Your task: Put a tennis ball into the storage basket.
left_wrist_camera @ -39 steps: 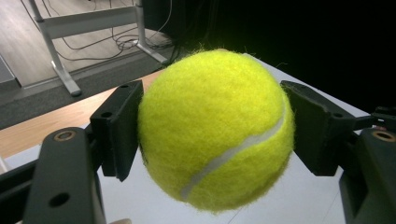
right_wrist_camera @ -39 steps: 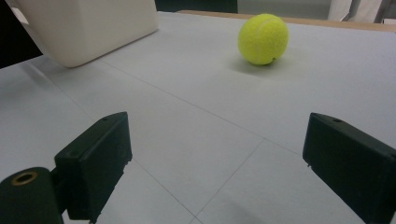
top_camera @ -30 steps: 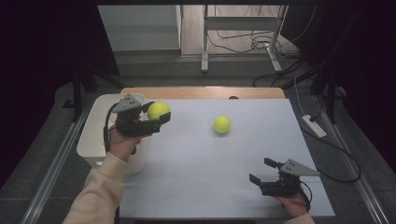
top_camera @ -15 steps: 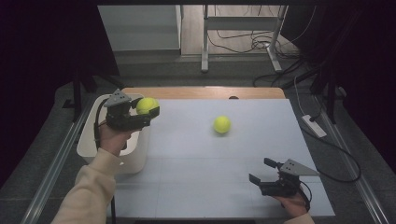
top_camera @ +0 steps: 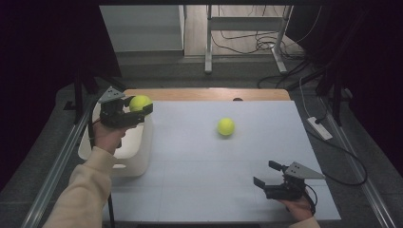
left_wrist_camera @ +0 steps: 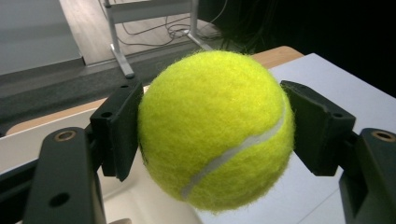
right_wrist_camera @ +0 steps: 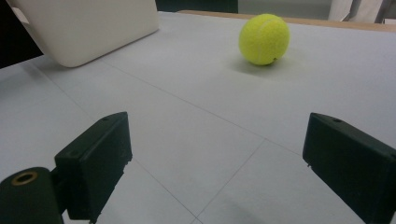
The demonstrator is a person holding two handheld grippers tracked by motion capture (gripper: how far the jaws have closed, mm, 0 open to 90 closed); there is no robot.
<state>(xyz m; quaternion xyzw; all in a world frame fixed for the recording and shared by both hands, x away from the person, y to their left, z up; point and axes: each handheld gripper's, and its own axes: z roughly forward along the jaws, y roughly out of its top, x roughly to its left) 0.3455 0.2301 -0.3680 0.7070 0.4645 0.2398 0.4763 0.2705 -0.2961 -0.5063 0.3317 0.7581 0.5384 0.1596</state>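
Yellow-green tennis ball (left_wrist_camera: pixel 215 128) (pale curved seam) between black tool (left_wrist_camera: pixel 212 126) pads — cream-white bin (top_camera: pixel 135 152), pale grey table (top_camera: pixel 199 156).

A fuzzy yellow-green tennis ball (left_wrist_camera: pixel 215 130) with a pale curved seam is clamped between the left claw (top_camera: pixel 142 110) pads, held in the air above the white bin (top_camera: pixel 135 156) at the worktop's left edge, seam running diagonally across its front

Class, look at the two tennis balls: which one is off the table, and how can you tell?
The tennis ball clamped in the left gripper, above the white bin. The other ball rests free on the table.
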